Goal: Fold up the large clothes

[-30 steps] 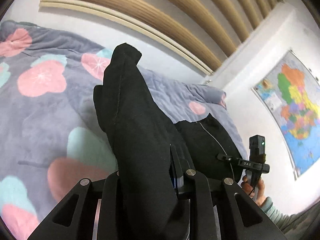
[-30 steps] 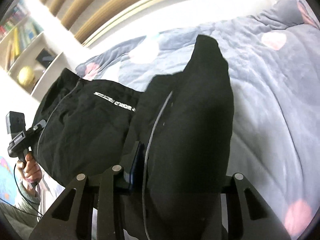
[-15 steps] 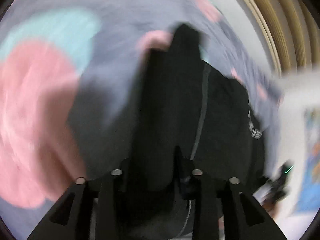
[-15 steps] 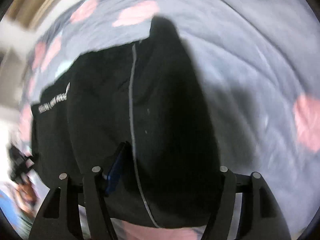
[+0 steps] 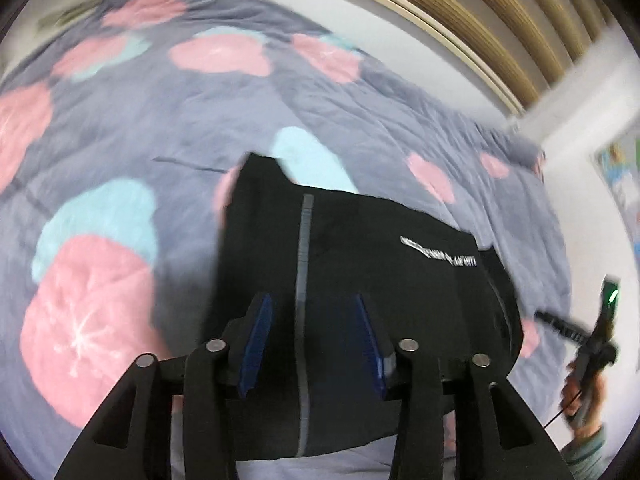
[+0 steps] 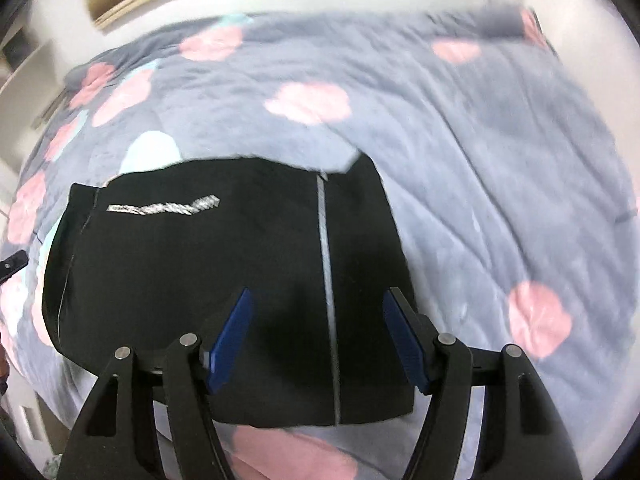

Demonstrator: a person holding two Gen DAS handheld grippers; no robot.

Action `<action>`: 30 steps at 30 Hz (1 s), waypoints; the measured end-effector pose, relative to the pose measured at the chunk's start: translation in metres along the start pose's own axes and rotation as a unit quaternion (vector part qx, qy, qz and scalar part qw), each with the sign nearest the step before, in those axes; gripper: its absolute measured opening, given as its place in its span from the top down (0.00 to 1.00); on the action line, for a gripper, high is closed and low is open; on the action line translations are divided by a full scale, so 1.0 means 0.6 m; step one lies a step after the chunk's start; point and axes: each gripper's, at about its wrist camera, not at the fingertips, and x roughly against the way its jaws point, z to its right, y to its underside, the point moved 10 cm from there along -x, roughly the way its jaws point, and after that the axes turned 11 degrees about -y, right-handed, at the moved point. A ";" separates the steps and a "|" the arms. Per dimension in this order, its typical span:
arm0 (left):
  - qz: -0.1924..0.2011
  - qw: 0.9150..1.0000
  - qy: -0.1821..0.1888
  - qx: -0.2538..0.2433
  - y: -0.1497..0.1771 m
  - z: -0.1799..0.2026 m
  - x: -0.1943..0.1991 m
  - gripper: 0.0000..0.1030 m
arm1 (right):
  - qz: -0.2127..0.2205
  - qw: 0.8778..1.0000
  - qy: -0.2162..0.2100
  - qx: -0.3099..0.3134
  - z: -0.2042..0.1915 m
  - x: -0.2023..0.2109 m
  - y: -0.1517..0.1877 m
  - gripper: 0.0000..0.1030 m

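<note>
A black garment [image 5: 360, 280] with grey stripes and white lettering lies folded flat on the bed; it also shows in the right wrist view [image 6: 224, 264]. My left gripper [image 5: 312, 312] is open and empty, its blue pads [image 5: 256, 340] spread just above the garment's near edge. My right gripper [image 6: 316, 312] is open and empty too, its blue pads [image 6: 404, 340] spread over the garment's right part near a grey stripe [image 6: 326, 264]. The right gripper and the hand holding it show at the right edge of the left wrist view [image 5: 592, 344].
The garment rests on a grey quilt [image 5: 120, 128] with pink and light blue patches, also in the right wrist view [image 6: 500, 168]. A white wall and wooden slats [image 5: 480, 20] stand behind the bed. A map [image 5: 620, 176] hangs on the right wall.
Both grippers held black cloth lifted off the bed a second ago. They swung down, laid it flat on the quilt, and have opened and let go.
</note>
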 end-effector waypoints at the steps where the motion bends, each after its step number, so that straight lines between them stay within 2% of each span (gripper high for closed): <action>1: -0.006 1.000 -0.008 -0.022 0.005 0.021 -0.009 0.53 | 0.001 1.000 -0.008 0.005 -0.020 -0.009 -0.007 0.31; 3: -0.020 0.998 -0.016 -0.054 0.025 0.050 -0.035 0.52 | -0.007 1.000 -0.018 0.011 -0.042 -0.022 -0.011 0.29; 6: -0.061 0.995 -0.026 -0.077 0.063 0.082 -0.090 0.52 | -0.047 0.998 -0.039 0.015 -0.080 -0.085 0.007 0.30; 8: -0.085 0.992 -0.036 -0.083 0.091 0.093 -0.132 0.52 | -0.066 0.997 -0.030 0.017 -0.092 -0.134 0.015 0.30; 11: -0.108 0.990 -0.058 -0.073 0.118 0.083 -0.174 0.52 | -0.117 0.993 -0.003 0.002 -0.080 -0.208 0.060 0.29; 12: -0.111 0.990 -0.059 -0.071 0.121 0.081 -0.184 0.51 | -0.120 0.993 0.000 0.000 -0.076 -0.219 0.067 0.25; 16: -0.115 0.988 -0.060 -0.082 0.120 0.079 -0.191 0.51 | -0.119 0.993 0.010 0.002 -0.072 -0.243 0.071 0.23; 19: -0.109 0.989 -0.061 -0.081 0.118 0.079 -0.182 0.51 | -0.122 0.992 0.008 -0.007 -0.069 -0.237 0.070 0.23; 23: -0.090 0.989 -0.077 -0.093 0.107 0.086 -0.143 0.50 | -0.105 0.994 -0.005 -0.025 -0.075 -0.183 0.062 0.24; 30: 0.003 0.990 -0.088 -0.108 0.045 0.111 0.010 0.50 | -0.020 1.000 0.015 0.014 -0.116 -0.013 0.022 0.24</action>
